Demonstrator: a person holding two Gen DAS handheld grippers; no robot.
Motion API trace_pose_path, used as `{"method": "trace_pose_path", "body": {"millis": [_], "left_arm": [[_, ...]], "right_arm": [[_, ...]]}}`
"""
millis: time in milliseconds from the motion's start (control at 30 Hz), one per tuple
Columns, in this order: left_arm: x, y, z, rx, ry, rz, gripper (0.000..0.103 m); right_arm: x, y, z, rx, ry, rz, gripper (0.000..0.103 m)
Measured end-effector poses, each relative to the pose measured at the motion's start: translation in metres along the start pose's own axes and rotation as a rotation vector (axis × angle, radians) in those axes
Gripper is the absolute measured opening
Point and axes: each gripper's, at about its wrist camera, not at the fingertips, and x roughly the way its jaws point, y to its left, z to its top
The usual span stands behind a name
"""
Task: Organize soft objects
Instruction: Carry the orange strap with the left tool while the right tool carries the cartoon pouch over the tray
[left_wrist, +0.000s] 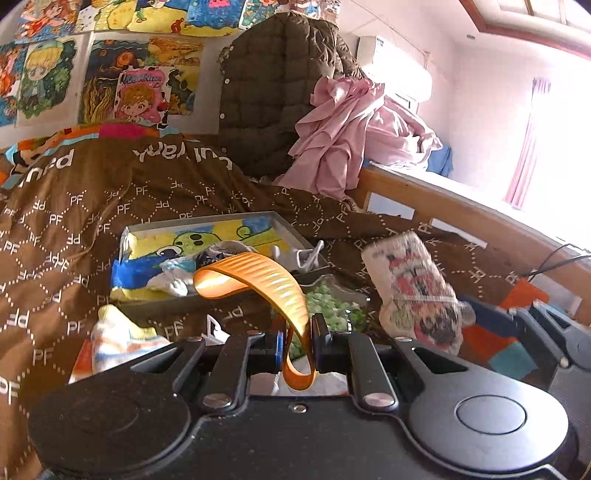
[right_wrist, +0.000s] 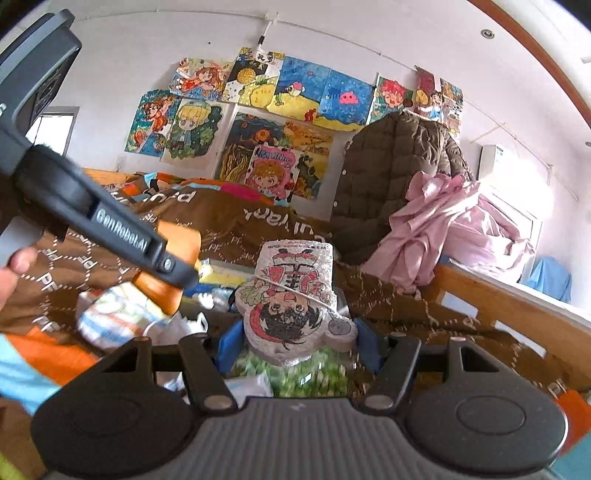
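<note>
Brown bedding (left_wrist: 110, 206) fills the left wrist view; the left gripper (left_wrist: 299, 343) pinches an orange strap (left_wrist: 258, 280) tight, apparently to carry it to the box (left_wrist: 207, 229) ahead.

From the right wrist, the right gripper (right_wrist: 295, 350) clamps a cartoon-printed cushion (right_wrist: 291, 295), upright between its jaws.

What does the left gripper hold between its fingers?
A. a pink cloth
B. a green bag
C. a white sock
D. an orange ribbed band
D: in the left wrist view the left gripper is shut on the orange ribbed band, which curves up over the tray.
</note>
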Motion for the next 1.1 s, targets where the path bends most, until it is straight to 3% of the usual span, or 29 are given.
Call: {"method": "trace_pose_path", "body": {"millis": [167, 300, 567, 700, 833, 1100], "left_arm": [[0.031, 0.01, 0.017, 0.029, 0.006, 0.008, 0.015], [0.061, 0.025, 0.034, -0.011, 0.004, 0.0, 0.015], [0.143, 0.049, 0.069, -0.02, -0.005, 0.02, 0.016], [0.196, 0.05, 0.08, -0.031, 0.018, 0.027, 0.016], [0.241, 0.045, 0.084, -0.023, 0.093, 0.019, 0.016], [0.288, 0.052, 0.087, -0.015, 0.145, 0.032, 0.016]], "right_arm": [[0.053, -0.007, 0.011, -0.001, -0.022, -0.015, 0.068], [0.096, -0.018, 0.018, 0.041, -0.022, -0.007, 0.068], [0.182, -0.057, 0.016, 0.094, 0.058, 0.003, 0.068], [0.218, -0.085, 0.003, 0.154, 0.093, 0.047, 0.068], [0.247, -0.103, -0.013, 0.182, 0.119, 0.097, 0.068], [0.285, -0.124, -0.034, 0.236, 0.139, 0.198, 0.068]]}}
